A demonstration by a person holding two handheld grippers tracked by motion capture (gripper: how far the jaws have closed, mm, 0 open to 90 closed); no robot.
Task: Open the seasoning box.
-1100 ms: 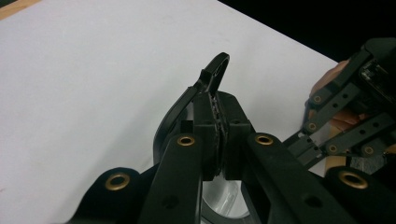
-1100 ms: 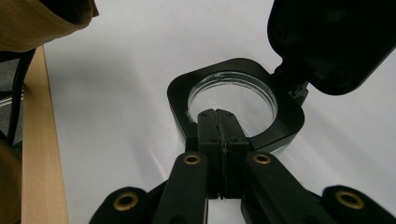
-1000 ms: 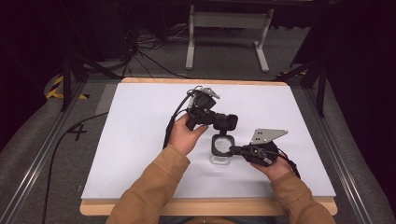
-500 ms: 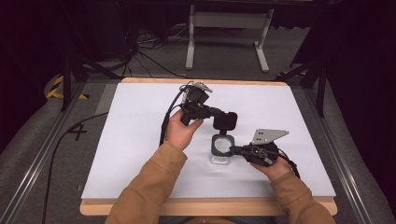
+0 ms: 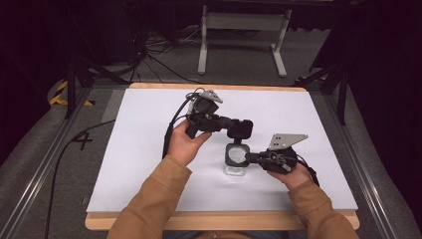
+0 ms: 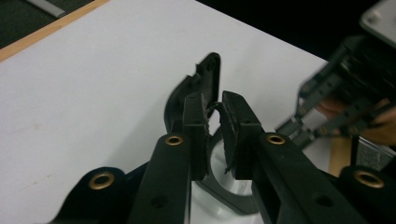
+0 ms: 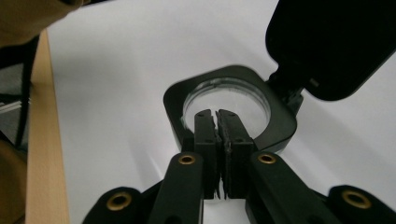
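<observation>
One clear jar (image 5: 237, 158), rounded-square black collar, hinged lid (image 5: 242, 128).

Two black jaws rising from below, just opened a little, narrow gap between the pads (image 6: 233, 126). Black hinged lid (image 6: 205, 84) standing upright just beyond, its edge by the pad tips. Round container rim (image 6: 224, 196) beneath. White table (image 6: 93, 93). Other gripper (image 6: 336, 102) at right.
</observation>
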